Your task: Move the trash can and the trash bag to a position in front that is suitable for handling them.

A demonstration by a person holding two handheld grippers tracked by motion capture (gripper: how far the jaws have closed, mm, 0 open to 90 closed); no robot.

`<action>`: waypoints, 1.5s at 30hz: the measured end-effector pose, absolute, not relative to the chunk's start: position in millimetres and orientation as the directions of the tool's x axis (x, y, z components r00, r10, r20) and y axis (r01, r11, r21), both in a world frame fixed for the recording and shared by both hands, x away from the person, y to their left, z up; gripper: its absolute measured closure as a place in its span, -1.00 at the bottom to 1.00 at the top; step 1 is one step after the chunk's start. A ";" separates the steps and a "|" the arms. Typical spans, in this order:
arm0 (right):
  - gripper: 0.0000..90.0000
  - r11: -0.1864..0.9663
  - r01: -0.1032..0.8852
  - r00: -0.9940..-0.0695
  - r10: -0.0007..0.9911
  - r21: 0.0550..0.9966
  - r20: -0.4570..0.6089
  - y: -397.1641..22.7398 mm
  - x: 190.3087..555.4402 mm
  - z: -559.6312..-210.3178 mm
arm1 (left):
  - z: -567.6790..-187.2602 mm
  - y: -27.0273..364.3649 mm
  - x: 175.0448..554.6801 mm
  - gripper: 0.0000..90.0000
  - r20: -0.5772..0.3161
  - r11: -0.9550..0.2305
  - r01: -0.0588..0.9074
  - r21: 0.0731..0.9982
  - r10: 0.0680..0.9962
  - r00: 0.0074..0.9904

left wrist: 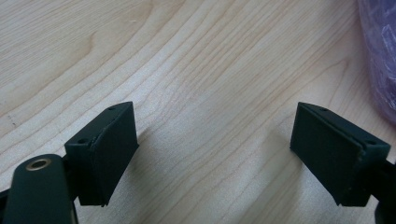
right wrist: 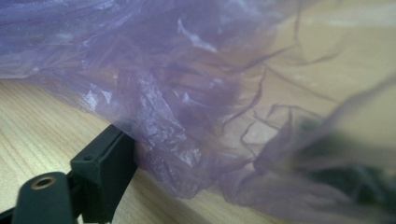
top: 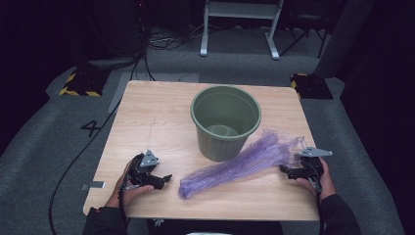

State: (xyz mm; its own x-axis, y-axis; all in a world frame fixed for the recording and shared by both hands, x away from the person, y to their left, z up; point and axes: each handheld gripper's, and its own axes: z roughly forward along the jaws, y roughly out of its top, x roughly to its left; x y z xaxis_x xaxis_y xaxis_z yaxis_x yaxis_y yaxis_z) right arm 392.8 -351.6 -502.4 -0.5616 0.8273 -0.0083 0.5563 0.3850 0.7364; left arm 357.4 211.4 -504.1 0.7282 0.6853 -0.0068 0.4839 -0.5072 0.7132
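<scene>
From the high view, I see the purple bag (top: 240, 164) lying on the table (top: 147, 122) in front of the green bin (top: 225, 120), its long axis running from near-left up to far-right. Its ruffled far end touches my right gripper (top: 286, 170); my left gripper (top: 164, 180) sits well apart from the bunched near end, so the right is nearer.

In the left gripper view, the jaws stand wide with only bare wood between them; the bag (left wrist: 380, 51) edges in at the right.

In the right gripper view, the bag (right wrist: 187, 93) drapes across the spread jaws, film between them, not yet pinched, I judge.
</scene>
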 end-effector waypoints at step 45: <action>-0.65 0.367 0.387 -0.537 0.836 0.846 -0.117 -386.1 355.0 -435.7 | -504.0 211.1 356.8 -0.68 -0.005 -0.506 0.487 0.712 0.690 0.724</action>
